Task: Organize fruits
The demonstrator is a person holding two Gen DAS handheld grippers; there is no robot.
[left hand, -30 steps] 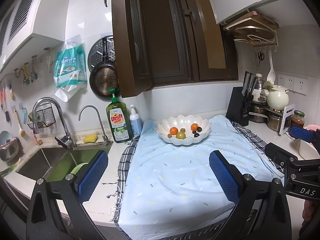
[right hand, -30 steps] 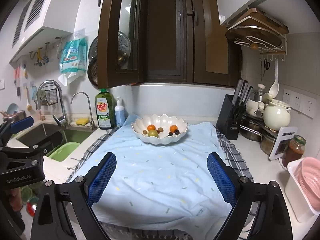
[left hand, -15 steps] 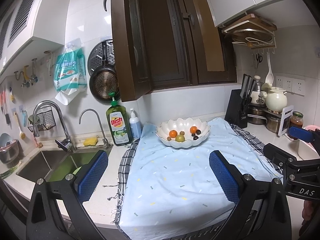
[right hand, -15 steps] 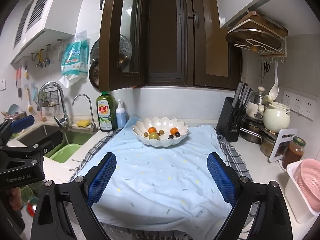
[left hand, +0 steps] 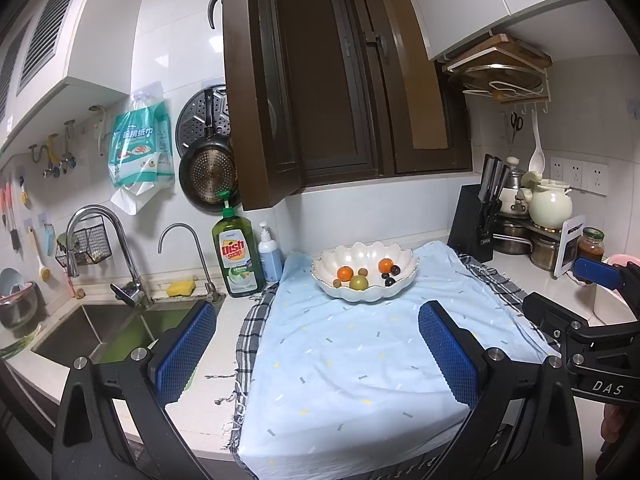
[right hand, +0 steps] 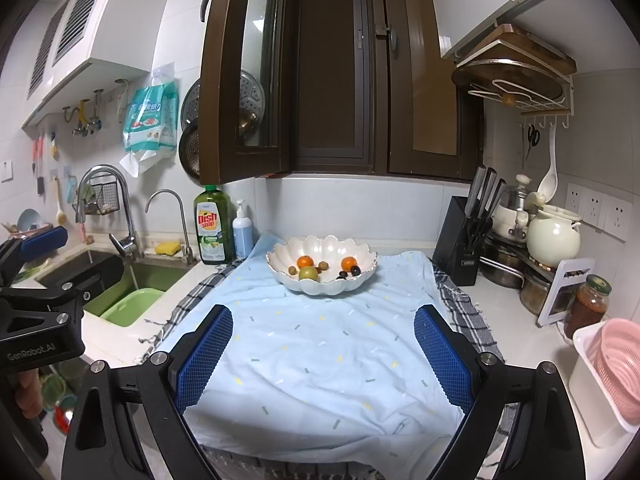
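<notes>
Left gripper (left hand: 316,354): jaws spread wide, nothing between the blue pads, held above the near end of the light blue cloth (left hand: 360,360). Right gripper (right hand: 324,354): likewise wide apart and empty, above the same cloth.

White scalloped bowl (right hand: 280,268): stands at the far end of the cloth, well apart from both grippers. Contents: two oranges (right hand: 305,261), one to the left and one to the right; one green fruit (right hand: 309,273) at the front; small brown fruits (right hand: 322,266) between them; dark grapes (right hand: 354,270) on the right.

Checked cloth (right hand: 460,304): under the blue one, edges showing.

Dish soap bottle (right hand: 212,230): left of the bowl, beside the sink (right hand: 76,276).

Knife block (right hand: 460,240): right of the bowl.
</notes>
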